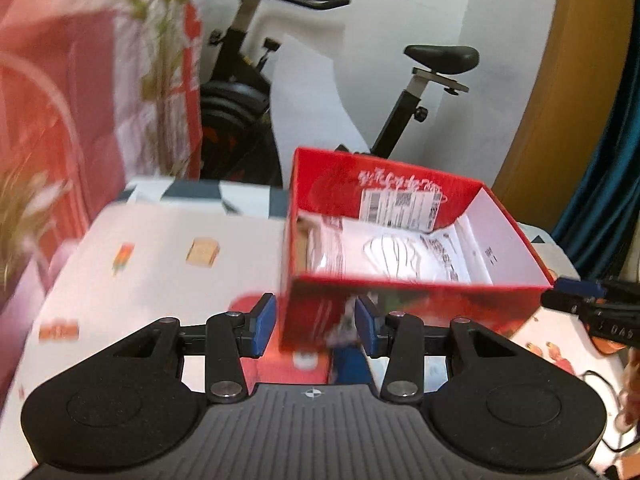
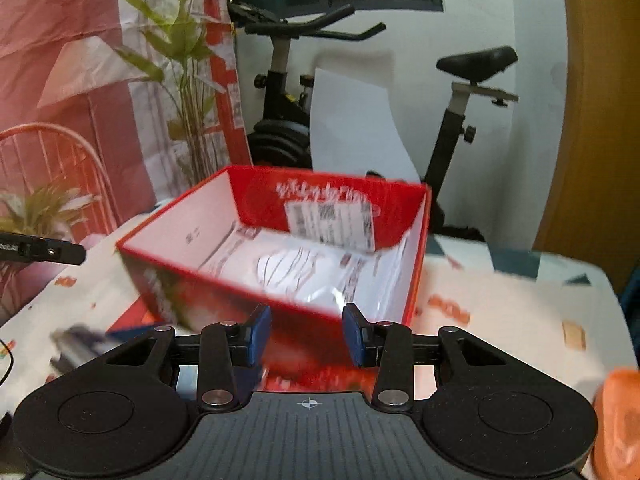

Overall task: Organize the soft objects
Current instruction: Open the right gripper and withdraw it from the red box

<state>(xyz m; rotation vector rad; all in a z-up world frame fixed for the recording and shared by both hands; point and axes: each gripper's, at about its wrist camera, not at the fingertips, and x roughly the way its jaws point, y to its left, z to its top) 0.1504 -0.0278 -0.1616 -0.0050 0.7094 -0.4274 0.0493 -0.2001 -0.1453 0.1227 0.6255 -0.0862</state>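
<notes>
1. Left wrist view: A white table cloth [image 1: 160,264] with little pictures covers the table, and an exercise bike [image 1: 404,92] stands behind it. A red box [image 1: 416,308] sits on the cloth with a white plastic packet [image 1: 400,256] inside. The left gripper [image 1: 316,322] is spread wide at the box's near corner, gripping nothing.

2. Right wrist view: The same red box [image 2: 224,292] sits close in front. The right gripper [image 2: 306,334] is also spread wide, empty, by the box's near wall. A green plant [image 2: 180,60] stands behind.
</notes>
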